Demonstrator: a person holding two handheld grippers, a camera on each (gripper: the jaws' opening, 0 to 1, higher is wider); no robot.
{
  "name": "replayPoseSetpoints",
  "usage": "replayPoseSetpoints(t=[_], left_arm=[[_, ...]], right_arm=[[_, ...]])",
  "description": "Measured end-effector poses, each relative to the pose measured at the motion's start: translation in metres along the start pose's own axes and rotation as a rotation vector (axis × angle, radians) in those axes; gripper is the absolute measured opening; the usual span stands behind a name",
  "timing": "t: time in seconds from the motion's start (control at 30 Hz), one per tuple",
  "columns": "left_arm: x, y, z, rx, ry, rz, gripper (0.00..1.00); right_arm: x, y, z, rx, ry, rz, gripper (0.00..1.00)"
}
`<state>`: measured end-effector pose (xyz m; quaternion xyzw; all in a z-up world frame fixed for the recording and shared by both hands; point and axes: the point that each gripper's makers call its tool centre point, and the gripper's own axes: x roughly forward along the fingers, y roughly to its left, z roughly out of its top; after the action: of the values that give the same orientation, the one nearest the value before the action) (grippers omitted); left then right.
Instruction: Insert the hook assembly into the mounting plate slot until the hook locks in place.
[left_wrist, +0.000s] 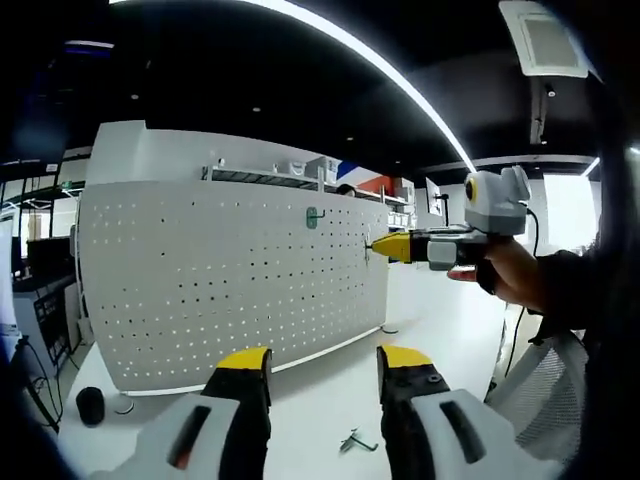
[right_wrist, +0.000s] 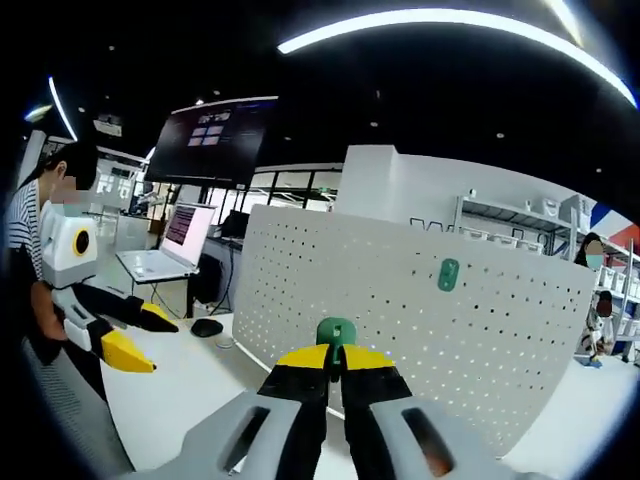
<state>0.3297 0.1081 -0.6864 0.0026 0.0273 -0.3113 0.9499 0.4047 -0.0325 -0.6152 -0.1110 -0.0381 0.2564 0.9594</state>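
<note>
Right gripper (right_wrist: 336, 362) fingers pinch green hook (right_wrist: 336, 333) at the pegboard (right_wrist: 420, 330); left gripper (left_wrist: 322, 368) fingers spread, near pegboard.

Both views were bright and fairly sharp, lit from above by long ceiling light strips (left_wrist: 400, 80) that glared white against a dark ceiling. The white pegboard (right_wrist: 400, 300) was evenly lit, with soft shadows on the table (left_wrist: 330, 390). Fisheye distortion bent straight lines near the edges
</note>
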Motion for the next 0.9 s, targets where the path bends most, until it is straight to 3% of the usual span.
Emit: replayPoseSetpoints(t=[0.53, 0.9], left_arm=[[0.004, -0.004, -0.007, 0.084, 0.037, -0.01, 0.48], [0.005, -0.004, -0.01, 0.08, 0.047, -0.019, 0.47]], right_arm=[[0.022, -0.089, 0.036, -0.02, -0.079, -0.207, 0.01], [0.064, -0.137, 0.034, -0.004, -0.082, -0.301, 0.01]])
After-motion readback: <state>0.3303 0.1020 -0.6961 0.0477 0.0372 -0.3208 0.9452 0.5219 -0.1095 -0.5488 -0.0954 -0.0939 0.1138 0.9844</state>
